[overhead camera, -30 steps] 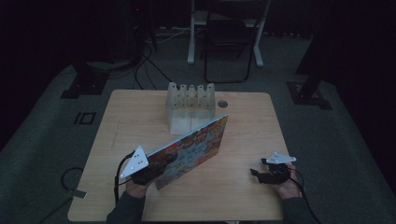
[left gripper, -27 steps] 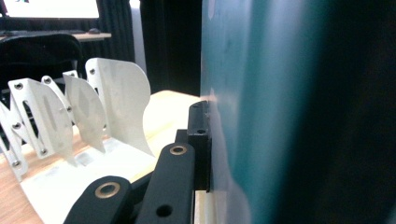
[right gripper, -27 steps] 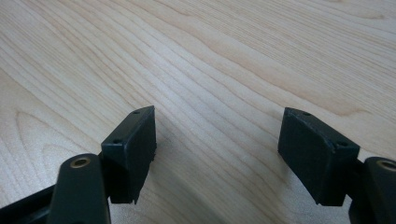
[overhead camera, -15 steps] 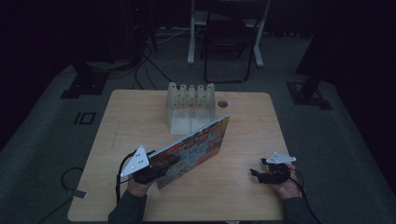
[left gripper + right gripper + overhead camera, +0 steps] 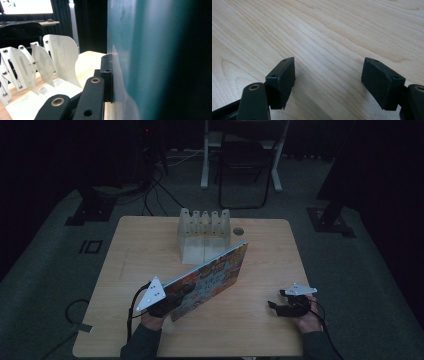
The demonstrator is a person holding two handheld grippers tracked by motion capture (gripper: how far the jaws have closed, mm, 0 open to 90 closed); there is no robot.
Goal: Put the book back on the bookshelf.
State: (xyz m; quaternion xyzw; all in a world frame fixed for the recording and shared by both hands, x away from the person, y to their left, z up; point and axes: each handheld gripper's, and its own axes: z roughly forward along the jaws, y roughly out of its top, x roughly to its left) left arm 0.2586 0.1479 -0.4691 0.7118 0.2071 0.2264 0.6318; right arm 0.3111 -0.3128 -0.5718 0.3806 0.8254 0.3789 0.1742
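Left tool (image 5: 167,304) clamps the picture book (image 5: 210,277), tilted on edge mid-counter (image 5: 260,330) at 6 o'clock of the slotted rack (image 5: 204,232); right tool (image 5: 280,307) gapes empty at 4 o'clock.

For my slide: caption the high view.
Left gripper holds a colourful book tilted before a slotted rack; right gripper rests open.
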